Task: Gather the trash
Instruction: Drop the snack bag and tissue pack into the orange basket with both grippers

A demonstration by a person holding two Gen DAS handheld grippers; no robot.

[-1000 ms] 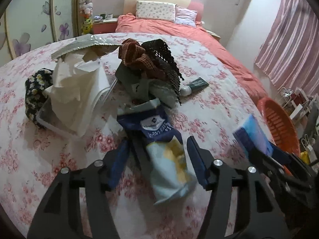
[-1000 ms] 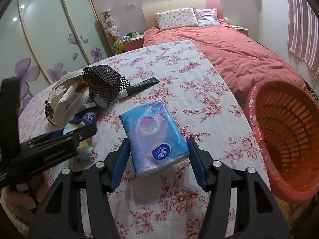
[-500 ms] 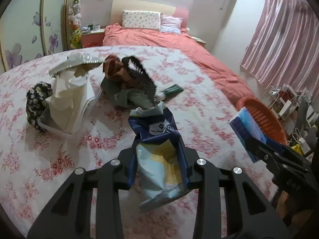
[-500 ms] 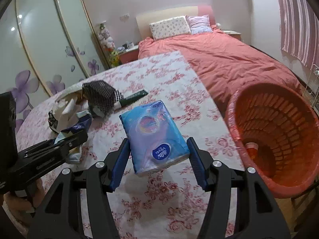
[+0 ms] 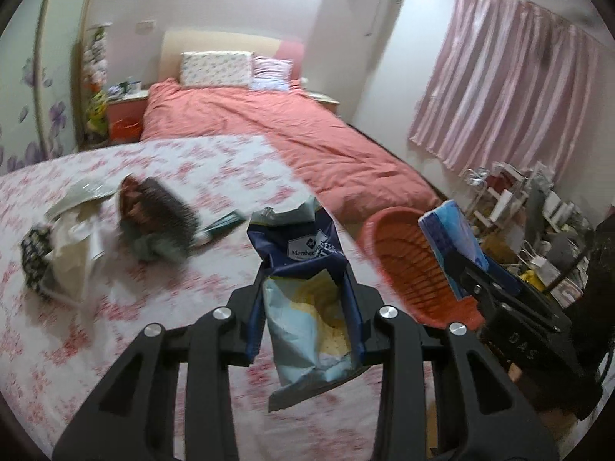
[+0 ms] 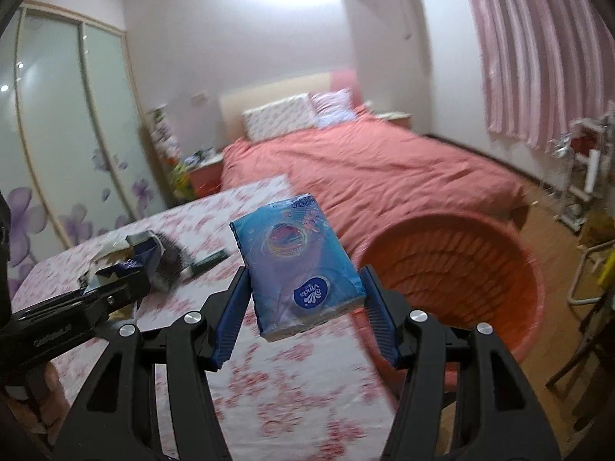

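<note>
My left gripper [image 5: 305, 313] is shut on a crumpled blue and yellow snack bag [image 5: 307, 288] and holds it in the air above the floral table [image 5: 57, 330]. My right gripper [image 6: 303, 307] is shut on a blue tissue pack [image 6: 298, 265], lifted above the table's right edge. The red basket [image 6: 461, 265] stands on the floor just right of the table; it also shows in the left wrist view [image 5: 407, 265]. The tissue pack [image 5: 453, 242] shows there over the basket rim.
A heap stays on the table at the left: white paper bag [image 5: 73, 253], black mesh item [image 5: 161, 215], floral pouch [image 5: 32, 253], dark green tube [image 5: 221, 224]. A bed [image 5: 292, 142] lies behind. Cluttered racks [image 5: 538, 223] stand at the right.
Both grippers rose off the table and swung right toward the red basket. The left gripper closed on the snack bag and lifted it; the right one lifted the tissue pack.
</note>
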